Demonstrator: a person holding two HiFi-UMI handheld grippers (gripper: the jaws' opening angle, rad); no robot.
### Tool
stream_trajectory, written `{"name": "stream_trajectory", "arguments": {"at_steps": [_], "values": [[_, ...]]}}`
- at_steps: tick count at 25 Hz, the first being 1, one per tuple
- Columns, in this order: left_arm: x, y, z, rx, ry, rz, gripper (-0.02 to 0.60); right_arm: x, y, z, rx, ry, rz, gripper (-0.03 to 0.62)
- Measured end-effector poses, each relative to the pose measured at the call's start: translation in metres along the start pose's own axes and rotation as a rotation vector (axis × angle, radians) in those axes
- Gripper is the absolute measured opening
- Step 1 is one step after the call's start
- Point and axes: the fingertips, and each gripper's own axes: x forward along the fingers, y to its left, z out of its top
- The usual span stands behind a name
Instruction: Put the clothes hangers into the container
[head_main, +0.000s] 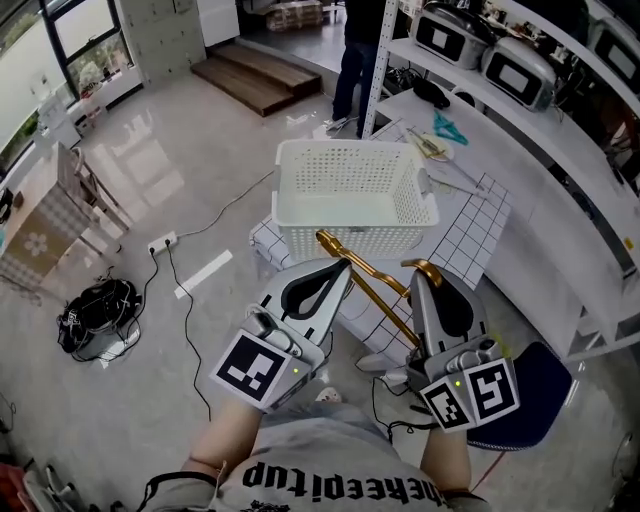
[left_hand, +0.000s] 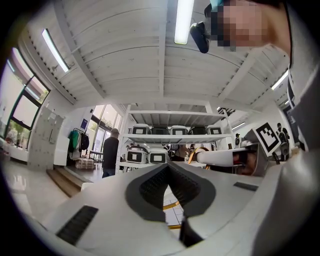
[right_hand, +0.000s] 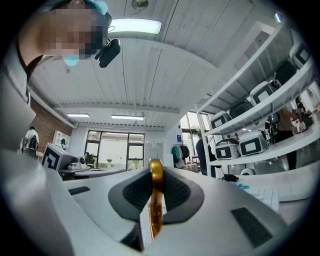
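A gold metal hanger (head_main: 378, 295) hangs in the air just in front of the white slotted basket (head_main: 350, 200). My left gripper (head_main: 342, 266) is closed at its tip on one shoulder of the hanger, whose curved end sticks out beyond the jaws. In the left gripper view the pads meet, and gold bars (left_hand: 172, 205) show through the gap below them. My right gripper (head_main: 425, 275) is shut on the hanger's hook (right_hand: 155, 200), which stands clamped between the dark pads. The basket's inside looks empty from here.
The basket stands on a grid-patterned cloth (head_main: 470, 235) on a white table. A teal hanger (head_main: 448, 127) and other hangers (head_main: 430, 145) lie behind it. Shelves with cookers (head_main: 520, 70) run along the right. A person (head_main: 360, 50) stands at the back. Cables and a black bag (head_main: 98, 315) lie on the floor.
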Motion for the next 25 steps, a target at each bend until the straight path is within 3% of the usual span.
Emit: {"name": "stream_trajectory", "arguments": {"at_steps": [12,20,25], "values": [[-0.004,0.027,0.007,0.013,-0.012,0.052,0.023,0.024,-0.002,0.017,-0.011,-0.038,0.057,0.049],[0.004,0.070,0.002,-0.022,0.079,0.033,0.023,0.062,-0.001,0.029,-0.041,-0.042,0.026,0.049],[0.010,0.103,0.013,-0.006,0.016,-0.007,0.023,0.090,0.006,0.033,-0.064,-0.046,-0.002,0.049]]}}
